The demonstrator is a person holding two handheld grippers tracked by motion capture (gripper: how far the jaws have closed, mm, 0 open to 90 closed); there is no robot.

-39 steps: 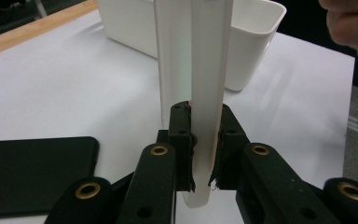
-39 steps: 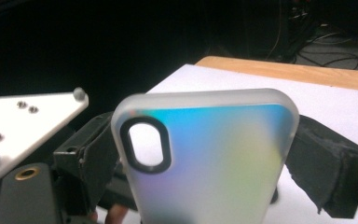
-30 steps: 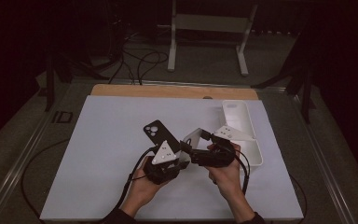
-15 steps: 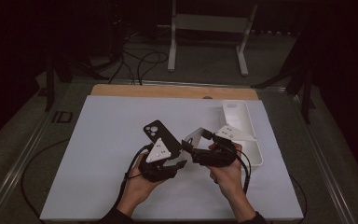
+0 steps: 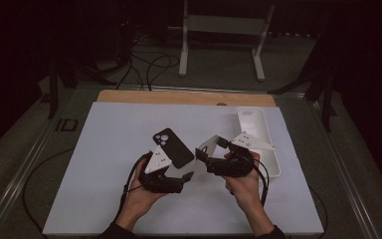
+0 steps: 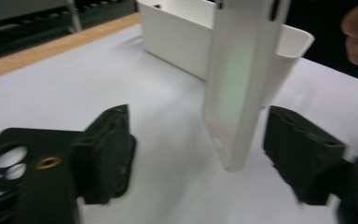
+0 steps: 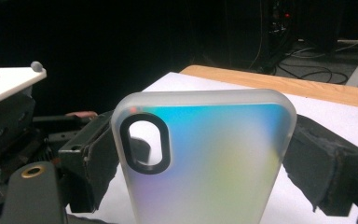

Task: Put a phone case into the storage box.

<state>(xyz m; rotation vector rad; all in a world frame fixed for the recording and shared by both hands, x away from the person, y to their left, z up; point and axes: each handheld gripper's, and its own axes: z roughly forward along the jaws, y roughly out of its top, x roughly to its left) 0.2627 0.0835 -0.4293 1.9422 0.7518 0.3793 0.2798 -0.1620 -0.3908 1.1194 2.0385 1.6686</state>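
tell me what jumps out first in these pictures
The frosted, iridescent phone case stands upright between the right tongs near the middle of the white mat, its oval camera cutout facing the right gripper view. The left tongs have just been opening and now stand clear on either side of its edge. A black phone case lies flat behind them, and a white tray sits at the right.

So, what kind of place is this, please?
Probably a lab or recording studio, not a home: a work table under a plain white sheet, loose cables on the dark floor, and a metal stand behind it.
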